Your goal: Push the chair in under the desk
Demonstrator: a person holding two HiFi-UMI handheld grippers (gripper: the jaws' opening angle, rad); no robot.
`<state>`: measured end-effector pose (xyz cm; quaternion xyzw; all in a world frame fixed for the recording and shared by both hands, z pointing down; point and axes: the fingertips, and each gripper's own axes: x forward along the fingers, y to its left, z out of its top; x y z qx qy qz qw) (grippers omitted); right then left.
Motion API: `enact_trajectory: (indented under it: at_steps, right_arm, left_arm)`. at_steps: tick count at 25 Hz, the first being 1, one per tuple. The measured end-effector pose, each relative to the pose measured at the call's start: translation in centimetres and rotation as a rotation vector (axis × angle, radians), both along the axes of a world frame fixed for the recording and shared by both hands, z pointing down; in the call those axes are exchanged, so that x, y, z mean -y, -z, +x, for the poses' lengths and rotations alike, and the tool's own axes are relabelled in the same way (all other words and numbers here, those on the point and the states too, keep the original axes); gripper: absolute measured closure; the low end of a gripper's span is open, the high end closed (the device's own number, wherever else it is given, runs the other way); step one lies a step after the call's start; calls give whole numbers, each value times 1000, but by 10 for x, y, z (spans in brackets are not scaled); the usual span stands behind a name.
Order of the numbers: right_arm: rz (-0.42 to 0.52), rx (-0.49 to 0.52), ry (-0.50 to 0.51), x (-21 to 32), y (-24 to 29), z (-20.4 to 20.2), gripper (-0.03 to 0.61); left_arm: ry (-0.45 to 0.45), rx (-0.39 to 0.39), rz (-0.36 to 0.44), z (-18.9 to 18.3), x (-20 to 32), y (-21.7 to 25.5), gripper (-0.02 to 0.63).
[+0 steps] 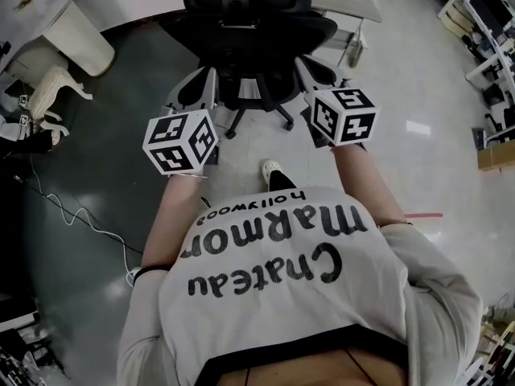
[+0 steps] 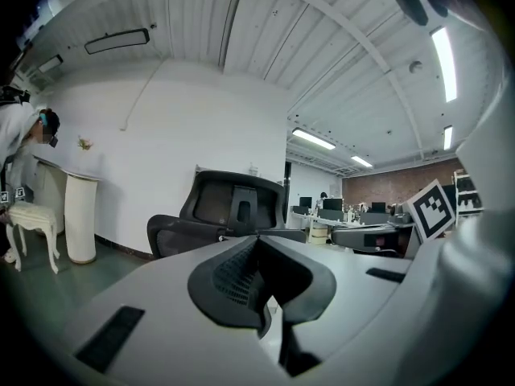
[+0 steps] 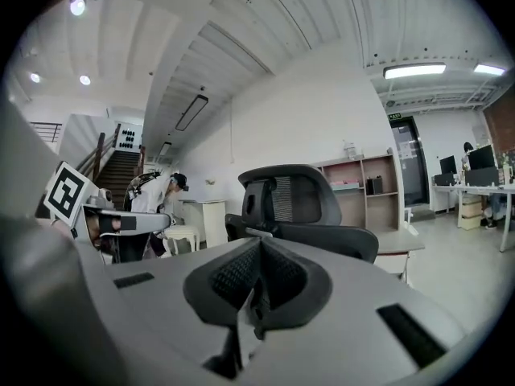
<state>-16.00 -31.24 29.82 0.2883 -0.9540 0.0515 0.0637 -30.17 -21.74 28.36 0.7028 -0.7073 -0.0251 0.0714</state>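
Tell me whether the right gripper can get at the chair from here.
Probably yes. The right gripper, jaws shut, points toward the chair just ahead, and nothing stands between them in any view.

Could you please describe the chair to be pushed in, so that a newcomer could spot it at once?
Find the open floor straight ahead of the person wearing the camera; the office chair stands there. Unlike the small white stool with curved legs off to the left, it is black, with armrests and a wheeled star base.
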Motion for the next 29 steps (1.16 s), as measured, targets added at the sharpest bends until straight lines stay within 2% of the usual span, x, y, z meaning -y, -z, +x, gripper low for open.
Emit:
enact_trajectory:
  at_steps: [13,29]
  right_arm:
    - [1,-32,-53,0,-5,12,568]
    - [-21,-43,-67,-16,-14,27,568]
  left_arm:
    - [-7,-23,-11,2,-4,-8,595]
    - [5,-47,-44,5,-25,-23,595]
